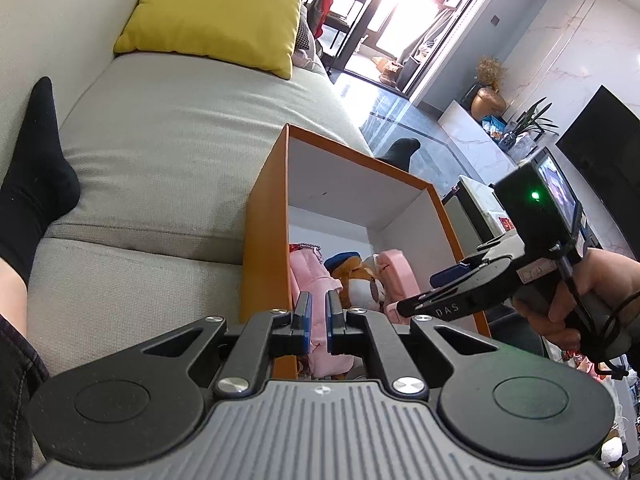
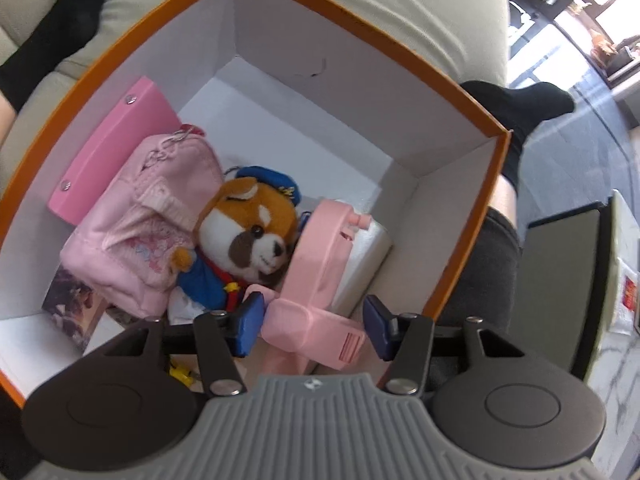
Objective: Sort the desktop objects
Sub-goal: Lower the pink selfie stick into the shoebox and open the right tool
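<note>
An orange box with white walls holds a pink pouch, a plush red panda in a blue cap, a pink flat case and a pink handheld fan lying on a white block. My right gripper is open, its blue pads either side of the fan's handle without touching. My left gripper is nearly shut and empty, just outside the box's near wall. The right gripper shows there over the box's right rim.
A grey sofa with a yellow cushion lies behind the box. The person's legs in black socks rest on the sofa and beside the box. A dark low table stands at the right.
</note>
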Available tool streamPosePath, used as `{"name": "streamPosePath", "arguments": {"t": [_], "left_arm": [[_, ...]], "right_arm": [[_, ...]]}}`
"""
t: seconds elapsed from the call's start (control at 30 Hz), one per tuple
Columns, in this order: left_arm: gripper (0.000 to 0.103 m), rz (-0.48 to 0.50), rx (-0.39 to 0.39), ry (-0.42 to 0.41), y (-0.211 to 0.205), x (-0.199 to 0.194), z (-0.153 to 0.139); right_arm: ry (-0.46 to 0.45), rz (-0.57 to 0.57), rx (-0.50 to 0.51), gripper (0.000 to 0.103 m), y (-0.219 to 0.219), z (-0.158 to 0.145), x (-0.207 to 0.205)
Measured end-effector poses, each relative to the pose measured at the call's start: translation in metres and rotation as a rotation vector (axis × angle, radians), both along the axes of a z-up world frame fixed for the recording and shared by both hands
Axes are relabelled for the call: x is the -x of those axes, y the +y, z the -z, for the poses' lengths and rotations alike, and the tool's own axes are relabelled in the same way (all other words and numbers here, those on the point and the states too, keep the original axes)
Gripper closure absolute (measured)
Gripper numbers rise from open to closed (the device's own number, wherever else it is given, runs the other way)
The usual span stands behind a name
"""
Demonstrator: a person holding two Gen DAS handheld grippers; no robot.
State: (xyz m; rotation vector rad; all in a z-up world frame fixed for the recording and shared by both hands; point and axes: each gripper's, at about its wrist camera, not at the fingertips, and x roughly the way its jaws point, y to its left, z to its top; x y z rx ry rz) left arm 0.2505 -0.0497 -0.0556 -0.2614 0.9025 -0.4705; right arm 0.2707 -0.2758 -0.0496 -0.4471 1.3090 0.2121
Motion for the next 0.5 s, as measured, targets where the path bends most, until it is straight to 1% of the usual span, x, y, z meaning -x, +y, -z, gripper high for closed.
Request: {"name": "streamPosePath", "arguments": {"t": [0.07, 0.2, 0.27, 0.33, 0.37, 0.43, 0.5], "left_arm": [[0.097, 0.001, 0.0, -0.004, 0.001, 0.002, -0.002], [0.097, -0.002, -0.002, -0.01, 0.004, 0.005, -0.004], [0.097, -0.002, -0.01, -0.008, 0.005, 0.006, -0.005], [0.097, -0.002, -0.016, -0.008, 0.006, 0.007, -0.005], [0.097, -0.002, -0.014, -0.01, 0.007, 0.007, -0.006], [0.097, 0.001, -0.006, -0.014, 0.007, 0.008, -0.006], [0.097, 0.006, -0.002, -0.016, 0.008, 0.009, -0.006]], "right_arm": [[-0.031, 0.017, 0.039, 0.048, 0.002, -0.001, -0.004], [-0.017, 0.068, 0.097, 0.047, 0.009, 0.002, -0.013], [0.002, 0.122, 0.128, 0.047, 0.013, 0.004, -0.019], [0.025, 0.134, 0.175, 0.047, 0.024, 0.009, -0.026], [0.034, 0.133, 0.199, 0.047, 0.028, 0.01, -0.028], [0.041, 0.092, 0.262, 0.046, 0.038, 0.014, -0.026], [0.038, 0.045, 0.296, 0.045, 0.045, 0.014, -0.023]]}}
